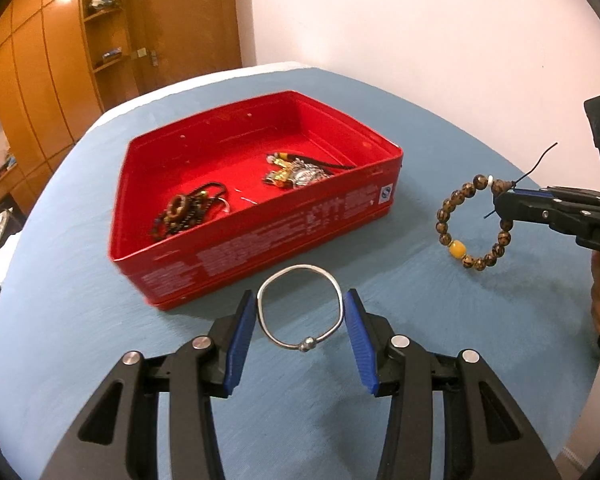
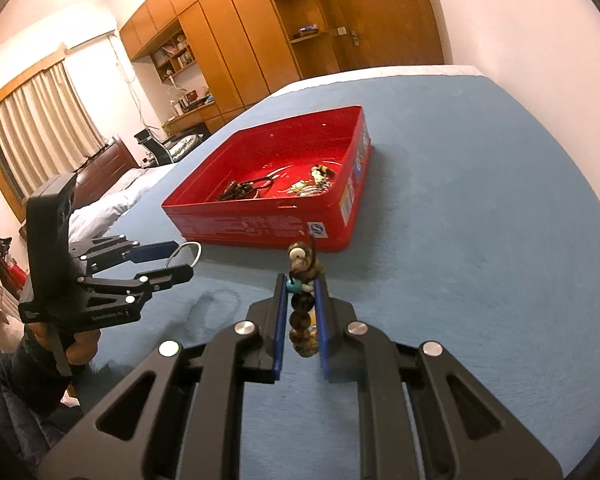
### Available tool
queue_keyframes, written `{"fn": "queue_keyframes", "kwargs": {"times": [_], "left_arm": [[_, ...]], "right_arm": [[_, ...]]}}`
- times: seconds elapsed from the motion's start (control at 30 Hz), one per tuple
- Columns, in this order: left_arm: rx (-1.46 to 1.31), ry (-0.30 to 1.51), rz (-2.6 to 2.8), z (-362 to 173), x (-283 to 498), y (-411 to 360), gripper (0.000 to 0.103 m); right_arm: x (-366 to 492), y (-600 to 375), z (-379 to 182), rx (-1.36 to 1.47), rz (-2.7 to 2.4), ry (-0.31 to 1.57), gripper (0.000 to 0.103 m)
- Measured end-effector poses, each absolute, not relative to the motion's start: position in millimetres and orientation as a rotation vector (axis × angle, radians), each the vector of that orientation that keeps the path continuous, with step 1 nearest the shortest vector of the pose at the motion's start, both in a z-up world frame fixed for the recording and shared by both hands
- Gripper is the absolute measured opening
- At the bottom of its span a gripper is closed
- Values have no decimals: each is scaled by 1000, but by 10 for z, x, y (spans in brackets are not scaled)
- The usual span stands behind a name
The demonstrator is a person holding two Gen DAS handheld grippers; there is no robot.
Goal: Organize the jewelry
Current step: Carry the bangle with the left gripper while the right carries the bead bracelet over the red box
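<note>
Jewelry rides in both grippers: thin silver wire bangle (image 1: 300, 307) pinched edgewise by the left gripper (image 1: 300, 334), brown wooden bead bracelet (image 1: 473, 222) clamped in the right gripper (image 2: 303, 322), near the red tin box (image 1: 260, 236). The springy bangle could pop free before reaching it.

red tin (image 1: 260, 236) print too blurred, unreadable

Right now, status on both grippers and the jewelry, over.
Left gripper shut on thin silver bangle. Right gripper shut on brown wooden bead bracelet. Both clear of the blue cloth, short of open red tin. Path clear.
</note>
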State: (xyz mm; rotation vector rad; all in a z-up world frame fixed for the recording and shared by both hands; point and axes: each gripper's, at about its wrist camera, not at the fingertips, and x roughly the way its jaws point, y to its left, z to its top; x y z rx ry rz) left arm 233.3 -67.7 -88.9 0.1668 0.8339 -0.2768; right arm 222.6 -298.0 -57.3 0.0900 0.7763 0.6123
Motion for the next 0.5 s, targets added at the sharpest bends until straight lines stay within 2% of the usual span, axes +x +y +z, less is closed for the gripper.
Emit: {"fn": "queue_keyframes", "kwargs": {"times": [0.5], "left_arm": [[153,781,-268,-637,2102,-467,45]], "right_arm": [[2136,-2710,-311,24,641,743,12]]}}
